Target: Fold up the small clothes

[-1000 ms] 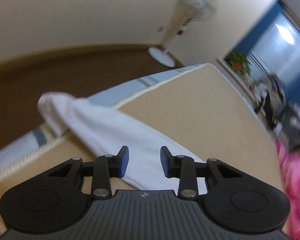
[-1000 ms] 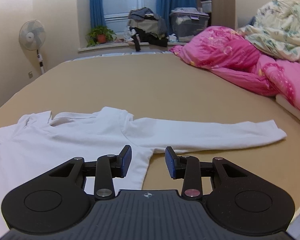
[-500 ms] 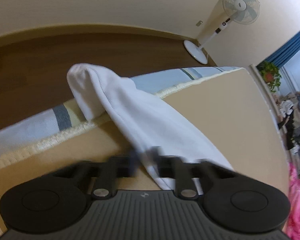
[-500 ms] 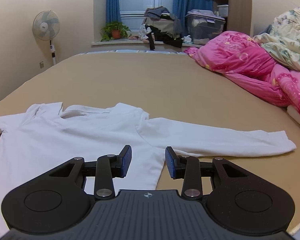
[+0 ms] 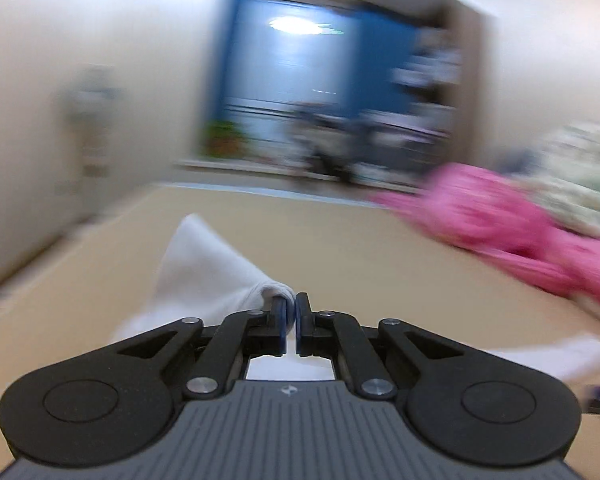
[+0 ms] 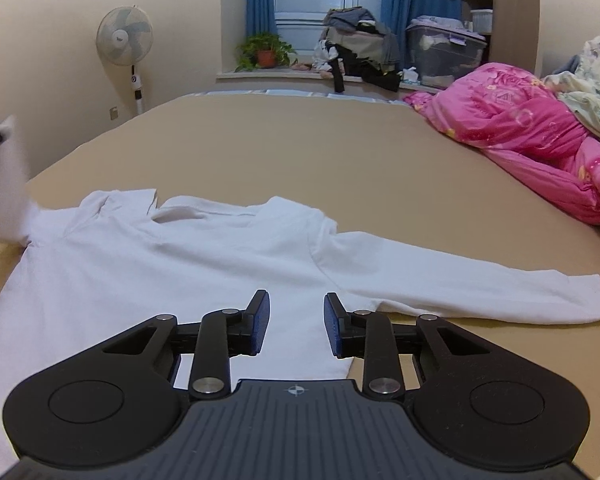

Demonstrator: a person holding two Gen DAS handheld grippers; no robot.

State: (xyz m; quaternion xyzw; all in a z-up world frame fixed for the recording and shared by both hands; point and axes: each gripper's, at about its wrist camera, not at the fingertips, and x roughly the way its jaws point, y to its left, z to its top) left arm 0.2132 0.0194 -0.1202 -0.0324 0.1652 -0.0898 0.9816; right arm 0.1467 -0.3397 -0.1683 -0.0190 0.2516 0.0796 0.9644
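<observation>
Early in the fold: white long-sleeved shirt [image 6: 172,256] lies spread flat on the tan bed [image 6: 320,152], collar at the far side, body nearest the camera, right sleeve [image 6: 460,284] stretched out flat to the right and not yet folded. Left gripper [image 5: 291,312] is closed on the cuff of the left sleeve [image 5: 212,272], cloth bunched at its tip and raised off the bed; right wrist view shows that sleeve lifted at the far left edge. Left view is blurred. Right gripper [image 6: 296,326] is open, holding nothing, hovering over the shirt's near hem. My read: first sleeve fold is underway, nothing finished; right sleeve and body folds all remain
</observation>
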